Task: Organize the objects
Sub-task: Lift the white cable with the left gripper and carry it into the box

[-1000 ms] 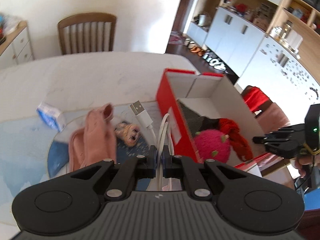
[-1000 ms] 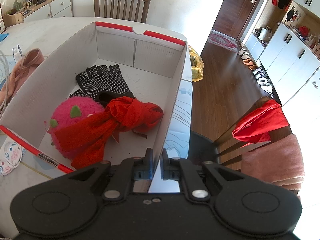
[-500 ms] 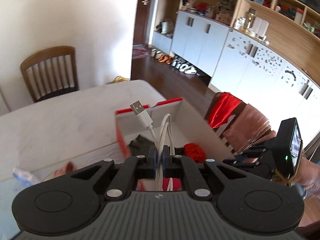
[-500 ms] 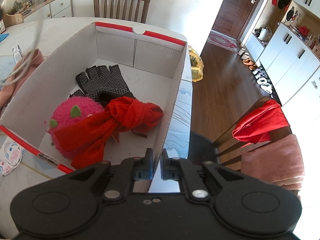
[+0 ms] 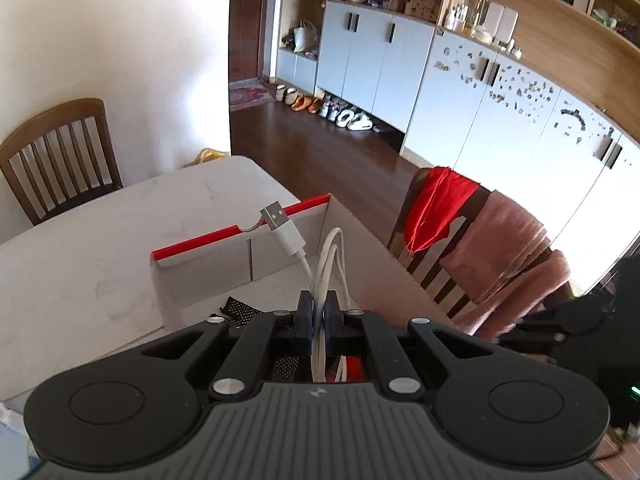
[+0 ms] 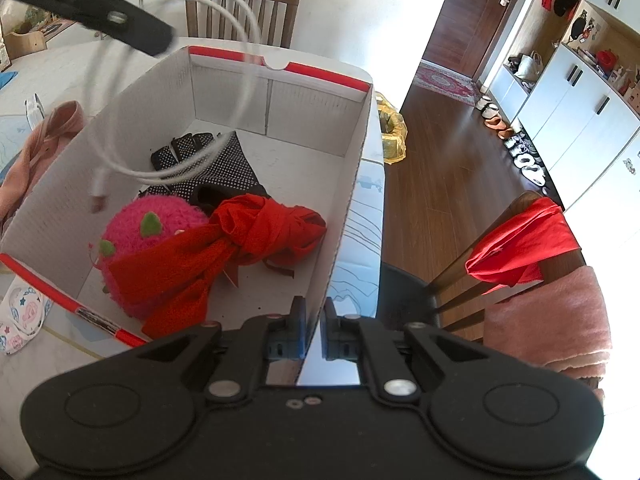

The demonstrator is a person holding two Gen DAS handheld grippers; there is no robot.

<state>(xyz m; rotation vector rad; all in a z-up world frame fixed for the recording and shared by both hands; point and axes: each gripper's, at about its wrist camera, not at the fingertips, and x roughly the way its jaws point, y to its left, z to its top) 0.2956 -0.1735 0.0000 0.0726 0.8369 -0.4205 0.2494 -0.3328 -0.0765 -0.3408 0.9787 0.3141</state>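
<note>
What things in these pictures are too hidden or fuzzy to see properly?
- Left wrist view: most of what lies in the box is hidden behind the left gripper.
- Right wrist view: the white cable is motion-blurred, so its plug is unclear.
- Right wrist view: the black glove is partly under the red scarf.
- Right wrist view: the patterned cloth is cut off by the left edge.

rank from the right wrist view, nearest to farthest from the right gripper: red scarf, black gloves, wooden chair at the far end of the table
From the right gripper, shut on the box wall:
1. Red scarf, in the box, just ahead and left.
2. Black gloves, deeper in the box, beyond the scarf.
3. Wooden chair, past the box's far end.
</note>
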